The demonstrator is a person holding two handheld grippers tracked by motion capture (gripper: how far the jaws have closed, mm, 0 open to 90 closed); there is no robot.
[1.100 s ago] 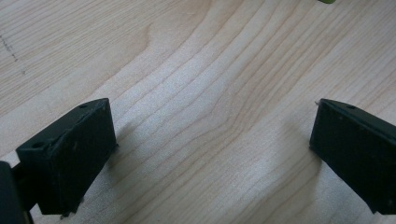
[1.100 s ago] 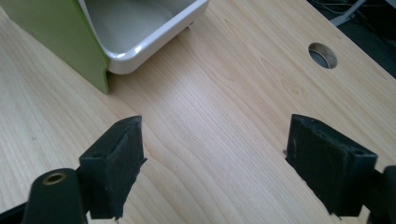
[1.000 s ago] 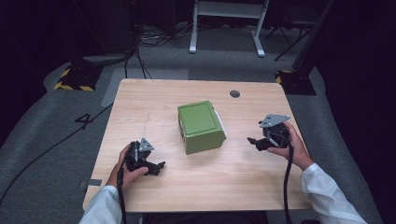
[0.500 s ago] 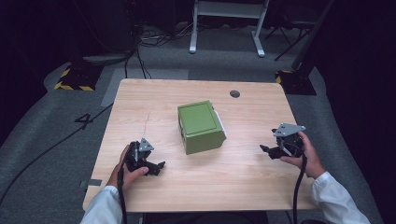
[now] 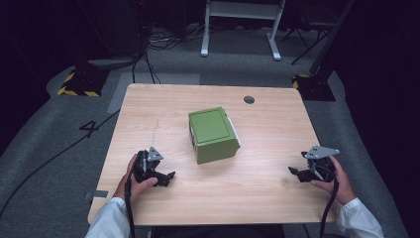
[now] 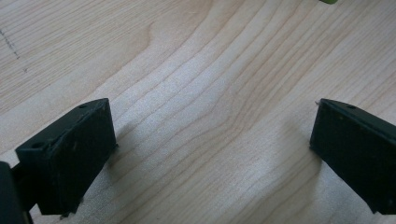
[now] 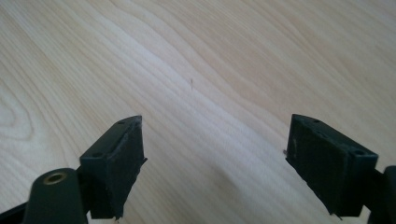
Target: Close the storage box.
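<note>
Compared with a second ago, the right gripper [image 5: 299, 174] has drawn back from the green box [image 5: 213, 134] — it stood close off the box's right side then, and now it sits low near the table's [image 5: 277, 124] right front edge, well apart from the box, with the person's right hand [image 5: 336, 177] wrapped round its body. The left gripper [image 5: 166, 177] has kept its place near the front left of the table, and the box itself has not shifted; it rests closed, lid uppermost, near the middle of the table with a strip of white showing along its right side. Judging from this, the right hand has backed off rather than closed in, so no grasp of the box is under way at present and both hands look parked at rest. In the right gripper view the jaws stand wide apart with nothing but bare wood grain between them; the left gripper view shows the same — jaws spread, empty, with just a sliver of green at the top edge. The box lies ahead of and between the two grippers, touching neither, nearer the left one than the right.
</note>
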